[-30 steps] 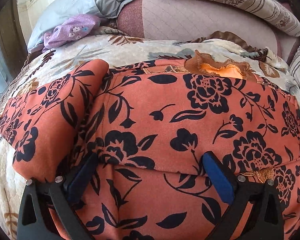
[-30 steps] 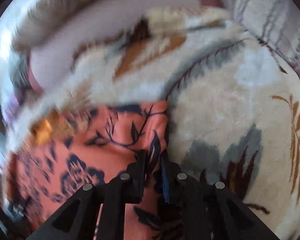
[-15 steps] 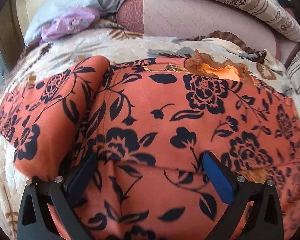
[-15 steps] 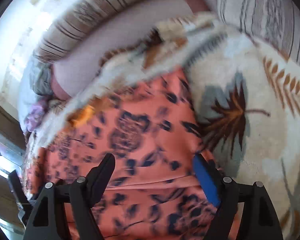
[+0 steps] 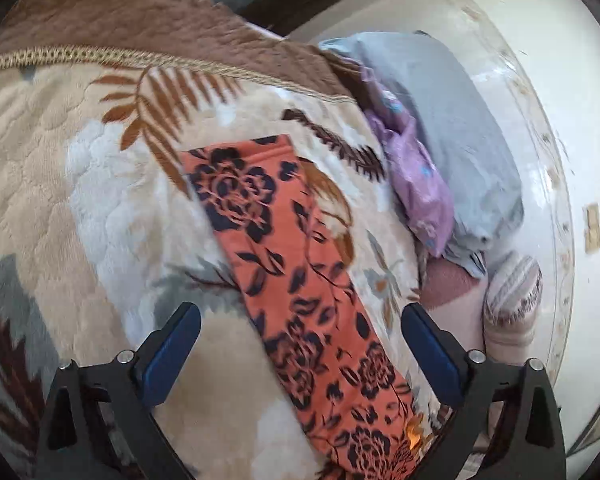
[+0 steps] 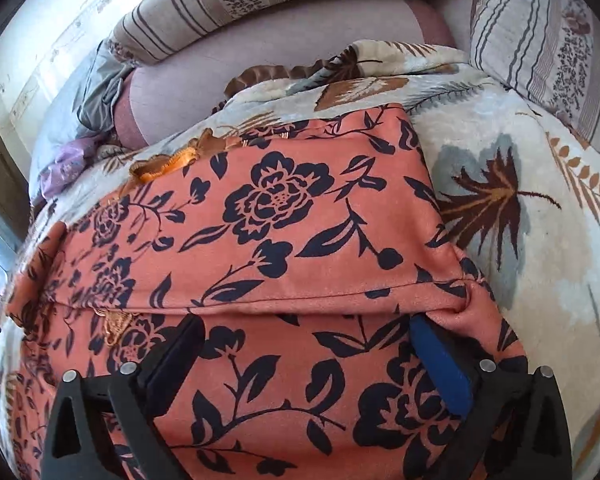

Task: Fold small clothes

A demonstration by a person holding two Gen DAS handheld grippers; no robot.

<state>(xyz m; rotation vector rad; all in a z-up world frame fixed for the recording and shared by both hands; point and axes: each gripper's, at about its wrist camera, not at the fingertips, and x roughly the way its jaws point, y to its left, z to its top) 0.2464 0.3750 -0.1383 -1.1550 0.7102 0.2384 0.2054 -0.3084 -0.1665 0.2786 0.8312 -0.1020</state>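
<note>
An orange garment with a black flower print lies on a leaf-patterned blanket, its side folded in over the body along a seam; an orange frilled trim shows at its far edge. In the left wrist view one long sleeve of the garment stretches away over the blanket. My left gripper is open and empty, above the sleeve. My right gripper is open and empty, low over the garment's near part.
Striped pillows and a mauve cushion lie at the head of the bed. A pile of grey cloth and purple cloth lies by the wall. The blanket's brown border marks its edge.
My left gripper has swung left off the garment's body and now faces the sleeve. My right gripper let go of the cloth, opened and settled over the folded garment.
</note>
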